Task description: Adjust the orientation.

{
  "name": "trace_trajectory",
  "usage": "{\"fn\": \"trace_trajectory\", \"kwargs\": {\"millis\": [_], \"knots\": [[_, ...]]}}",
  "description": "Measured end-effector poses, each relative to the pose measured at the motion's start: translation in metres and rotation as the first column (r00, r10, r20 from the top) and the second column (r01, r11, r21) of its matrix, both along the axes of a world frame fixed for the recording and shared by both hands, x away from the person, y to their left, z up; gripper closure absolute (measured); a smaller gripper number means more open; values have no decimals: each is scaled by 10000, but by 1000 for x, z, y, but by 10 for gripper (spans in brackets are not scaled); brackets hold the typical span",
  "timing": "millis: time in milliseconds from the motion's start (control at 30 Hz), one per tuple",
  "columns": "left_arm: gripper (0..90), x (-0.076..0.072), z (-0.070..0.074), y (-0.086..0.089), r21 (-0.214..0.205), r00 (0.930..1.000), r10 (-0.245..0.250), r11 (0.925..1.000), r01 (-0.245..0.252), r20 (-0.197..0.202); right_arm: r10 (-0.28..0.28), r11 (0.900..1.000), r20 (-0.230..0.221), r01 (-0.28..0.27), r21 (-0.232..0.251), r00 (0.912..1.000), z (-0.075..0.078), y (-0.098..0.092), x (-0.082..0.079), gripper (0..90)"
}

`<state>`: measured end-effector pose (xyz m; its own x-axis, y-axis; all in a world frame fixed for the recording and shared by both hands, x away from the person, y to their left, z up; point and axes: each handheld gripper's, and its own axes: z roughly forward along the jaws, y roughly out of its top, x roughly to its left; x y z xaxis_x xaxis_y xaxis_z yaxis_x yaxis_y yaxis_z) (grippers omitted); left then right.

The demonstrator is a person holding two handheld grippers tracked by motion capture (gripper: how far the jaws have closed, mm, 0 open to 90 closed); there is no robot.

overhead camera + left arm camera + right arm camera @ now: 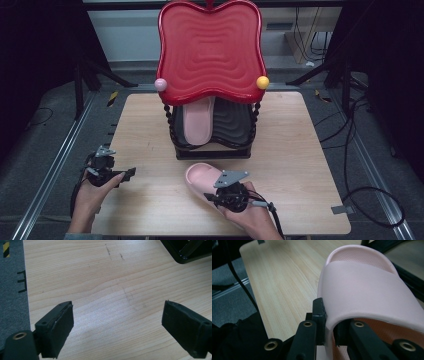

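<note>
A pink slipper (200,176) lies on the wooden table (285,150) in front of a two-level rack. My right gripper (216,196) is shut on the side edge of its strap. In the right gripper view the strap (362,285) is pinched between the black jaws of that gripper (329,325). A second pink slipper (197,122) rests on the rack's black lower shelf (232,122), under the red wavy top tray (210,50). My left gripper (129,174) hovers at the table's left edge. Its jaws (117,317) stand wide open over bare wood, with nothing between them.
A pink ball (160,84) and a yellow ball (262,82) cap the rack's front posts. The rack's black base corner (185,252) shows at the top right of the left gripper view. Cables (360,150) run over the floor at the right, and metal rails flank the table.
</note>
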<state>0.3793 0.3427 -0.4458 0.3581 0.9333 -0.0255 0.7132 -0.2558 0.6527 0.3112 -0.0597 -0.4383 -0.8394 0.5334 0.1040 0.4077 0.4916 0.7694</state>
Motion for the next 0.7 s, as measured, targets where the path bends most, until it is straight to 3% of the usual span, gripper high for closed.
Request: {"fn": "trace_trajectory", "kwargs": {"millis": [167,367,567,700], "knots": [[64,0,-2,-1,69,9999,-139,9999,138,66,-400,9975,176,389,584,9990,19,-19,0,817],[63,0,-2,0,87,9999,-129,9999,129,-47,-688,9930,278,658,982,9972,33,-28,-1,817],[65,0,-5,-2,111,9998,-159,9998,160,-116,-1164,9808,454,1076,1625,9922,46,-36,1,817],[69,0,-5,-4,183,9997,-217,9996,219,-140,-1641,9663,439,1516,2081,9855,51,-40,9,817]]}}
